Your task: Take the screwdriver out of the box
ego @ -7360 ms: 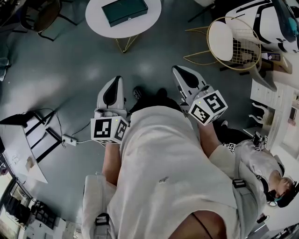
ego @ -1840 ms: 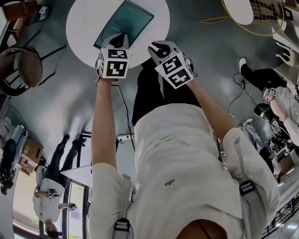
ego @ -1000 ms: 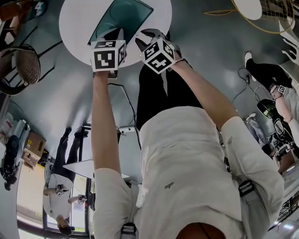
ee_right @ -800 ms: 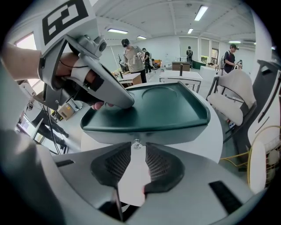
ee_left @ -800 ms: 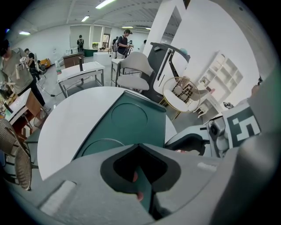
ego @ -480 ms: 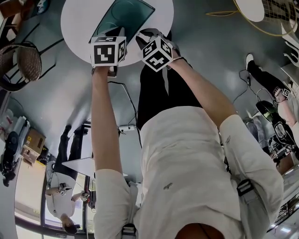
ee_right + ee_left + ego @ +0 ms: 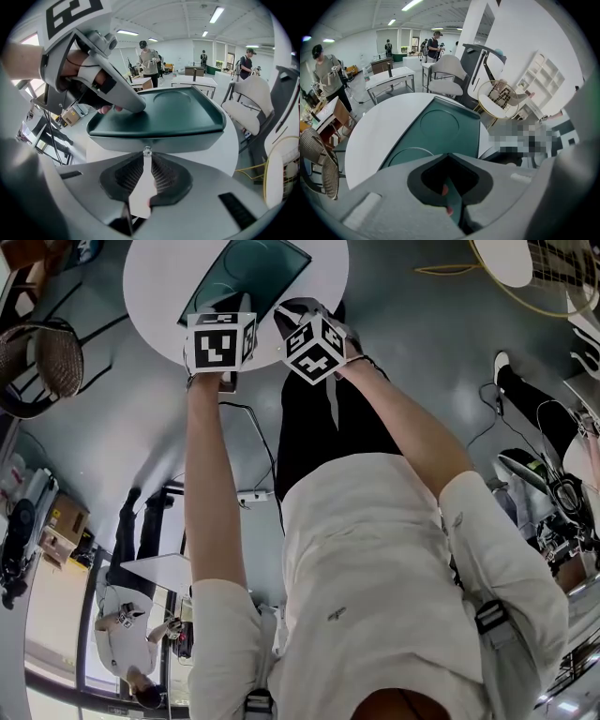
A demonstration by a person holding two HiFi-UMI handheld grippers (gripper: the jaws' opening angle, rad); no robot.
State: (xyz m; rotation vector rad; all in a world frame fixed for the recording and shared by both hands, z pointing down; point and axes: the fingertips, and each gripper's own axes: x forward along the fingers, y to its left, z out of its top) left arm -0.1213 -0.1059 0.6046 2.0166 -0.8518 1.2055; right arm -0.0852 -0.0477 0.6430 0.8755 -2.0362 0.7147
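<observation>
A dark green box (image 7: 255, 270) lies shut on the round white table (image 7: 155, 287). No screwdriver shows. My left gripper (image 7: 232, 311) rests its tip on the lid near the front left corner. In the right gripper view the left gripper (image 7: 135, 107) touches the lid (image 7: 173, 112). Its jaws look shut with nothing in them in the left gripper view (image 7: 449, 158). My right gripper (image 7: 289, 309) stands at the box's front wall. Its jaws (image 7: 147, 158) are closing, with a small metal latch knob (image 7: 147, 151) between the tips.
A wicker chair (image 7: 37, 362) stands left of the table and a gold wire chair (image 7: 534, 263) at the upper right. A white chair (image 7: 253, 105) stands behind the table. Several people stand or sit around the room. A cable (image 7: 248, 442) runs over the floor.
Several seconds ago both grippers hung low over the floor, away from the table. They now sit at the box. Over the last second neither hand has visibly moved.
</observation>
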